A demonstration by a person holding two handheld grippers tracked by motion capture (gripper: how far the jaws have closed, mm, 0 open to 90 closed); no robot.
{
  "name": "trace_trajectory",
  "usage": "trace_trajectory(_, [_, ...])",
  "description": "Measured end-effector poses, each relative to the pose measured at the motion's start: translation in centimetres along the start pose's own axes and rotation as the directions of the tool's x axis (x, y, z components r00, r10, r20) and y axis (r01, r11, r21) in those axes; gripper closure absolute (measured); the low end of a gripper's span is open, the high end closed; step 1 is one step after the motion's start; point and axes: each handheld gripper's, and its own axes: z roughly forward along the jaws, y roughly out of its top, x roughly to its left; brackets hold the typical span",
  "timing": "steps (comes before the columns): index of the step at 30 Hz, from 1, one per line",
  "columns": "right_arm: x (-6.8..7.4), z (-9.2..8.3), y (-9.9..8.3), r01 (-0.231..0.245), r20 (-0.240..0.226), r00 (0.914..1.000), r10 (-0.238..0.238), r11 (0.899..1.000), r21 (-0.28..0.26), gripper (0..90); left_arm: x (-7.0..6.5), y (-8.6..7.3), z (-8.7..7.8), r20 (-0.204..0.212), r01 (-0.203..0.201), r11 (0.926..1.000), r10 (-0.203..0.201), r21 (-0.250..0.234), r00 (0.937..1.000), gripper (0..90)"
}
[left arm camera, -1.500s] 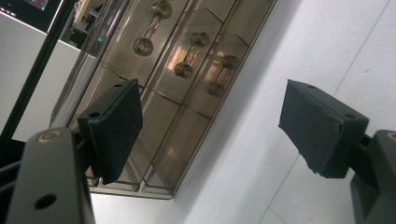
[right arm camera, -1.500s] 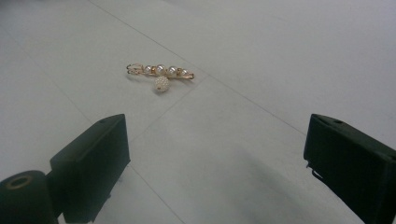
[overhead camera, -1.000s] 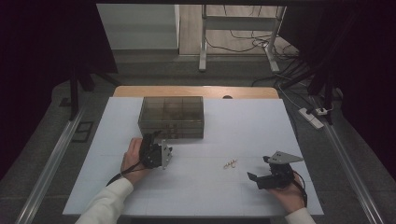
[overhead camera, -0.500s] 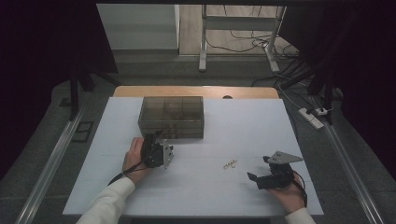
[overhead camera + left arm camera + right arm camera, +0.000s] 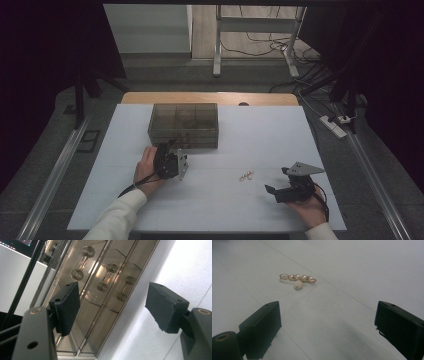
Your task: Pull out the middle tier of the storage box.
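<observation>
The left gripper (image 5: 176, 159), jaws spread but just narrowing around nothing, faces the smoky transparent plastic drawer box (image 5: 183, 125) at centre frame, seemingly for a knob, while the spread right gripper (image 5: 276, 187) aims at the gold pearl-beaded hair clip (image 5: 246, 175) lower right.

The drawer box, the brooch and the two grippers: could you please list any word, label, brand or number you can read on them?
None can be read: the smoky clear drawer box, the gold pearl brooch, the left gripper, the right gripper and the white table carry no visible print.
</observation>
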Motion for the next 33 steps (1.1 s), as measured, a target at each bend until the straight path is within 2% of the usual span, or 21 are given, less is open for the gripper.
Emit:
trace_trajectory(8, [0.0, 0.0, 0.0, -0.001, 0.000, 1.0000, 0.001, 1.000, 0.000, 6.8, 0.0, 0.0, 0.3, -0.013, 0.007, 0.9999, -0.007, 0.008, 0.9999, 29.6])
trace_trajectory(19, [0.0, 0.0, 0.0, 0.000, -0.001, 1.0000, 0.000, 1.000, 0.001, 6.8, -0.2, 0.1, 0.6, -0.019, -0.010, 0.9998, 0.010, 0.018, 0.9998, 35.2])
trace_trajectory(33, [0.0, 0.0, 0.0, -0.002, -0.002, 1.0000, 0.002, 1.000, 0.005, 6.8, -0.2, 0.1, 1.0, -0.025, -0.013, 0.9996, 0.013, 0.023, 0.9996, 42.3])
